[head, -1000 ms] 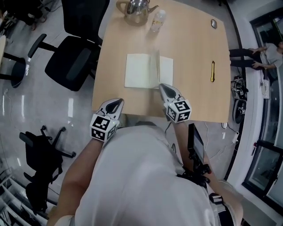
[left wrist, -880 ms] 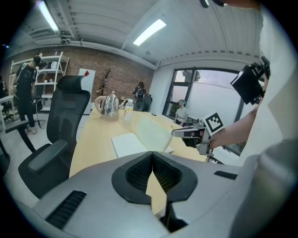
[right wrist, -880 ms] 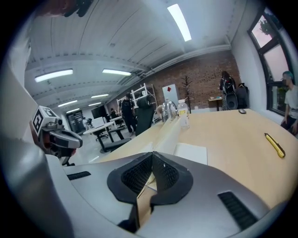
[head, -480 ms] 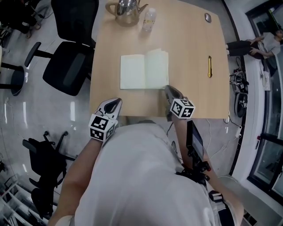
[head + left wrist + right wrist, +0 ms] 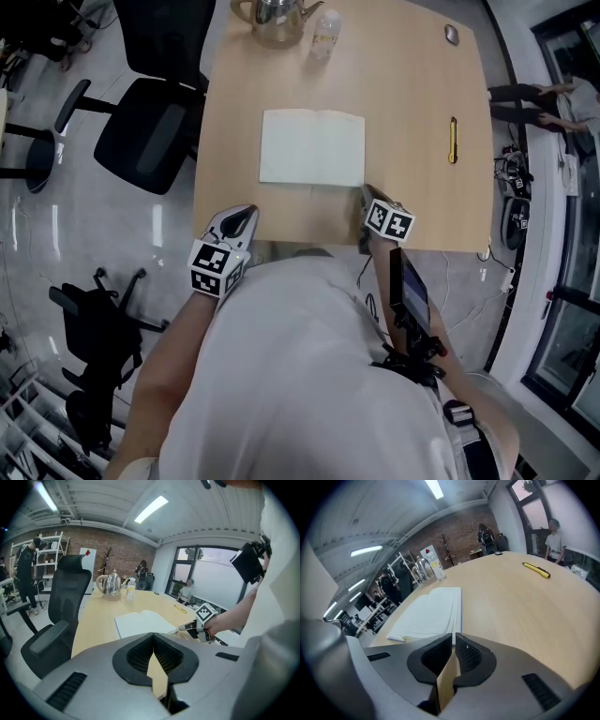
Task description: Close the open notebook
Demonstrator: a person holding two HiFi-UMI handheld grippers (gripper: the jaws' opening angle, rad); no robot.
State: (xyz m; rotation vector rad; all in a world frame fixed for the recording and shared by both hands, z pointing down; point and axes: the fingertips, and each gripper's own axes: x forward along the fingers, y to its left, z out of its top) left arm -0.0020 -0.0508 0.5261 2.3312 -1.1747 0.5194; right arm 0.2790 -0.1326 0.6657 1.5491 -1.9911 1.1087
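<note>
Lying flat and open mid-table (image 5: 412, 94), notebook (image 5: 312, 147) shows pale pages. Right gripper (image 5: 367, 192) sits just below its lower right corner, jaws pressed together on nothing. Left gripper (image 5: 246, 214) is at the table's near edge, lower left, jaws likewise closed and empty. Upper frame: steel kettle (image 5: 277, 19), bottle (image 5: 325, 37) (label too small to read). Yellow pen (image 5: 452, 145) lies right of the notebook, well apart; black chair (image 5: 150, 131) at left.

Bright light from ceiling tubes (image 5: 152, 508) and windows (image 5: 213, 571); strong fisheye distortion at edges; glare on floor (image 5: 52, 230).
</note>
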